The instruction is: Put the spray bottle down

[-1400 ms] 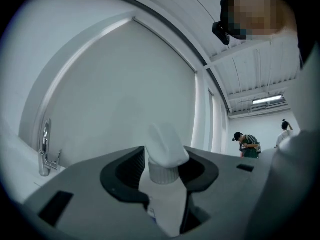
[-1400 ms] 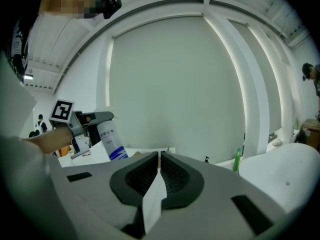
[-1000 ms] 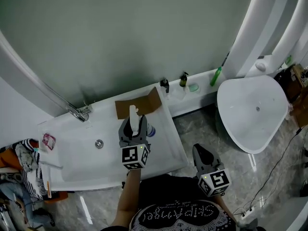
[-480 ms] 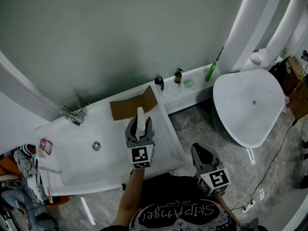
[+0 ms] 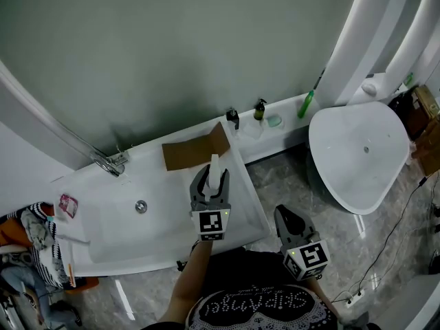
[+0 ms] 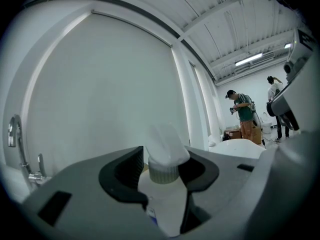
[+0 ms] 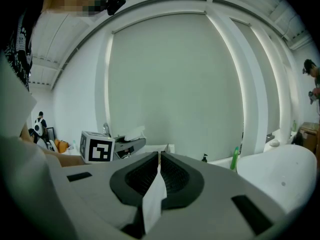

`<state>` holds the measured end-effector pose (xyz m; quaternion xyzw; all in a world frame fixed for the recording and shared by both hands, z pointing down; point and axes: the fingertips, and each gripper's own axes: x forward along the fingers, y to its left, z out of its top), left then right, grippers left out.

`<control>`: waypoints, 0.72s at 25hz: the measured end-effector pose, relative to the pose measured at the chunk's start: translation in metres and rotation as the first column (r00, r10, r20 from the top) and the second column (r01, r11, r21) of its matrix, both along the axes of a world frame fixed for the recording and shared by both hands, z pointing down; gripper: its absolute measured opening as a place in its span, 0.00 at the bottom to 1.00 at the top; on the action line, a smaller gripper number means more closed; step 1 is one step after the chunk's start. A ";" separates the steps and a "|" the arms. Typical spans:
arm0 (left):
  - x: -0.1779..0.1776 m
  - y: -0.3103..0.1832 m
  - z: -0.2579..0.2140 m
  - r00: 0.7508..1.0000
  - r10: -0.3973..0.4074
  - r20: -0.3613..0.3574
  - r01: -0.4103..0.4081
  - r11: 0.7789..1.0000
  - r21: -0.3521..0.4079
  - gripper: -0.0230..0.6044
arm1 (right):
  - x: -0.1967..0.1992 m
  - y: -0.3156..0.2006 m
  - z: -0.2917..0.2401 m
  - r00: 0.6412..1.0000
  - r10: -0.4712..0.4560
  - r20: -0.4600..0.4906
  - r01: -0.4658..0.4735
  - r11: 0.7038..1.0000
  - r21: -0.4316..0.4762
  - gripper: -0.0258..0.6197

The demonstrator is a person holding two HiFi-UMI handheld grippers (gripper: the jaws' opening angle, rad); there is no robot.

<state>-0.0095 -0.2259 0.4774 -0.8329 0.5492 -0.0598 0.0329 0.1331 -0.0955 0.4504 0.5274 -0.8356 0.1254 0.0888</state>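
My left gripper (image 5: 212, 179) is shut on a white spray bottle (image 5: 214, 165), held upright over the right end of the white bathtub (image 5: 103, 184). In the left gripper view the jaws clamp the bottle's shoulder (image 6: 162, 194) and its white nozzle sticks up above them. My right gripper (image 5: 287, 216) hangs lower right over the marble floor. Its jaws are shut on a thin white sheet (image 7: 154, 196), whose edge stands up between them. The right gripper view also shows the left gripper (image 7: 127, 145) with the spray bottle's head (image 7: 134, 132) at left.
A brown cardboard piece (image 5: 196, 150) lies on the tub's far rim, with a chrome tap (image 5: 113, 162) at left. The ledge carries two dark pump bottles (image 5: 234, 119), a green bottle (image 5: 306, 105) and a soap dish (image 5: 276, 121). A second white tub (image 5: 361, 157) stands right. People stand far off (image 6: 244, 115).
My left gripper has carried the spray bottle rightward along the tub toward its right rim and a little lower. The right gripper has stayed put.
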 end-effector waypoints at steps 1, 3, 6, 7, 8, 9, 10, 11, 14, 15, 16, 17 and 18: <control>0.000 0.000 0.000 1.000 0.001 -0.002 -0.001 1.000 -0.001 0.33 | 0.000 0.001 0.000 1.000 0.000 0.001 0.000 1.000 0.003 0.09; -0.003 -0.001 0.001 1.000 -0.002 -0.012 0.002 1.000 -0.012 0.36 | 0.001 0.002 -0.001 1.000 0.003 0.003 -0.003 1.000 0.005 0.09; -0.007 -0.001 0.001 1.000 0.003 -0.001 -0.003 1.000 -0.028 0.44 | 0.004 0.005 -0.001 1.000 0.014 0.005 -0.014 1.000 -0.001 0.09; -0.008 0.001 -0.002 1.000 0.009 0.009 -0.009 1.000 -0.024 0.46 | 0.004 0.005 -0.001 1.000 0.017 0.006 -0.017 1.000 -0.001 0.09; -0.009 0.003 -0.005 1.000 0.016 0.011 -0.016 1.000 -0.018 0.46 | 0.005 0.005 -0.002 1.000 0.019 0.007 -0.019 1.000 0.001 0.09; -0.010 0.006 -0.010 1.000 0.023 0.004 -0.023 1.000 -0.010 0.46 | 0.006 0.005 -0.002 1.000 0.021 0.009 -0.021 1.000 0.005 0.09; -0.011 0.009 -0.015 1.000 0.030 -0.008 -0.030 1.000 -0.003 0.46 | 0.006 0.005 -0.003 1.000 0.022 0.010 -0.022 1.000 0.009 0.09; -0.012 0.012 -0.021 0.999 0.038 -0.020 -0.038 0.999 0.001 0.46 | 0.005 0.006 -0.003 1.000 0.021 0.010 -0.021 1.000 0.008 0.09; -0.015 0.022 -0.043 0.998 0.052 -0.046 -0.050 0.998 0.042 0.46 | 0.002 0.008 -0.002 1.000 0.013 0.006 -0.013 1.000 -0.003 0.09; -0.016 0.026 -0.057 0.996 0.054 -0.075 -0.048 0.996 0.080 0.46 | 0.001 0.008 -0.002 1.000 0.012 0.008 -0.012 1.000 -0.002 0.09; -0.017 0.030 -0.072 0.992 0.055 -0.111 -0.041 0.992 0.121 0.46 | 0.000 0.009 -0.003 1.000 0.012 0.012 -0.012 1.000 0.003 0.09; -0.019 0.035 -0.085 0.989 0.057 -0.135 -0.036 0.988 0.149 0.46 | -0.001 0.010 -0.004 1.000 0.013 0.016 -0.013 1.000 0.007 0.09; -0.021 0.041 -0.095 0.988 0.064 -0.140 -0.041 0.986 0.161 0.46 | -0.002 0.010 -0.005 1.000 0.013 0.018 -0.013 1.000 0.009 0.09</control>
